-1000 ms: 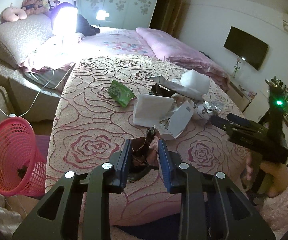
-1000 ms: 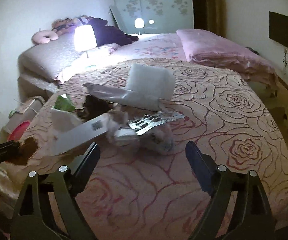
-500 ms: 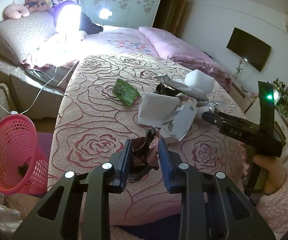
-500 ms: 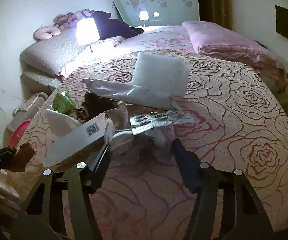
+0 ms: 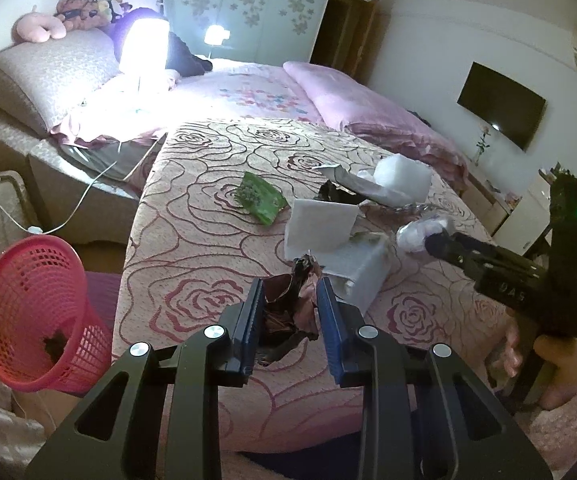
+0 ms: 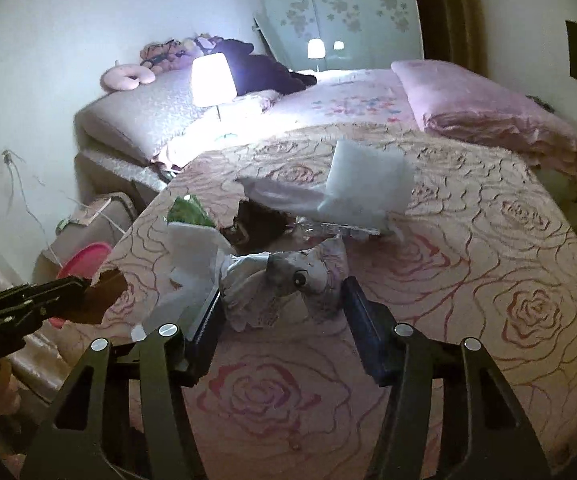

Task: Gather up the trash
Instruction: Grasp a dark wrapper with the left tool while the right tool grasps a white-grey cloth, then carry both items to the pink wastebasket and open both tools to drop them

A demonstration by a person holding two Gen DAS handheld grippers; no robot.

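Left gripper (image 5: 290, 314) is clamped on a crumpled brown wrapper (image 5: 288, 308), held just above the near edge of the rose-pattern bedspread (image 5: 192, 248). Right gripper (image 6: 280, 312) straddles a crumpled white plastic wad (image 6: 276, 288): both pads flank it, and a gap shows at the right pad, so it looks partly closed and not yet pinching.

For the right-hand grasp:
- Close fully before you lift. The wad is soft and will compress a lot, so I'd squeeze until the pads bite.
- The white envelope (image 6: 192, 264) lies against the left pad (image 6: 208, 316). Keep it out of the pinch or you'll drag it along.
- The foil blister strip (image 6: 328, 230) sits just behind the wad and may snag; lift straight up.

The remaining trash is piled mid-bed: a green snack bag (image 5: 258, 198), a white foam sheet (image 6: 368, 180), a grey mailer bag (image 6: 284, 196).

The pink mesh bin (image 5: 28, 312) stands on the floor to the left of the bed, tilted, with a dark scrap inside. Since the left load is ready, I'd drop it there while the right closes.
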